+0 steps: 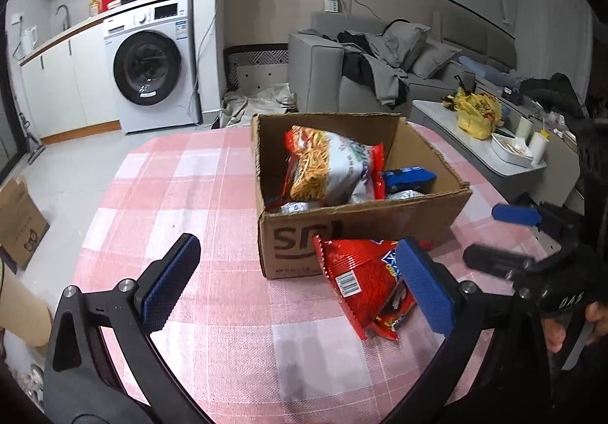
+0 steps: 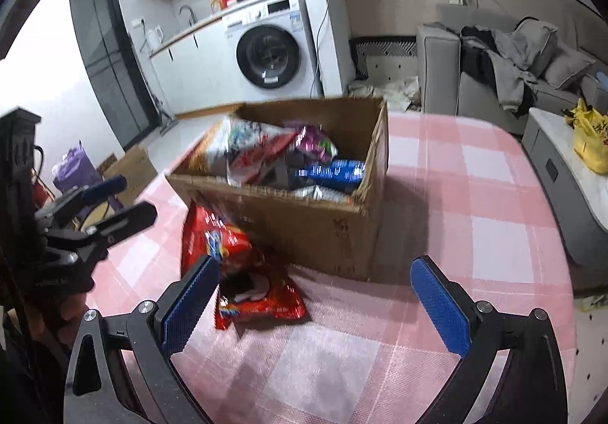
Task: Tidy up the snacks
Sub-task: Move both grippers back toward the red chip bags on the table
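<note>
The left gripper [image 1: 300, 283] is wide open and holds nothing. Its right blue pad [image 1: 427, 285] stands in front of the red snack bag [image 1: 357, 279], but whether it touches the bag cannot be told. The right gripper [image 2: 323, 306] is also wide open and empty; its left pad [image 2: 190, 306] is just beside the same red snack bag [image 2: 243, 272].

This bag lies on the worktop [image 1: 190, 196], leaning against the front wall of the cardboard box [image 1: 364, 230]. The box stands on a pink checked cloth and already contains several packs — a large noodle snack bag [image 1: 326, 165] and a blue pack [image 1: 408, 177] among them.

Behind the worktop the room shows a washing machine [image 1: 152, 59] under a white counter, and a grey sofa [image 1: 380, 59] with clothes thrown on it. A low table with a yellow bag [image 1: 477, 112] stands at the right.

The right wrist view shows a purple pack [image 2: 315, 143] inside the box, which the left wrist view does not show. Each view also catches the other gripper at its edge — its fingers stand apart there too.
</note>
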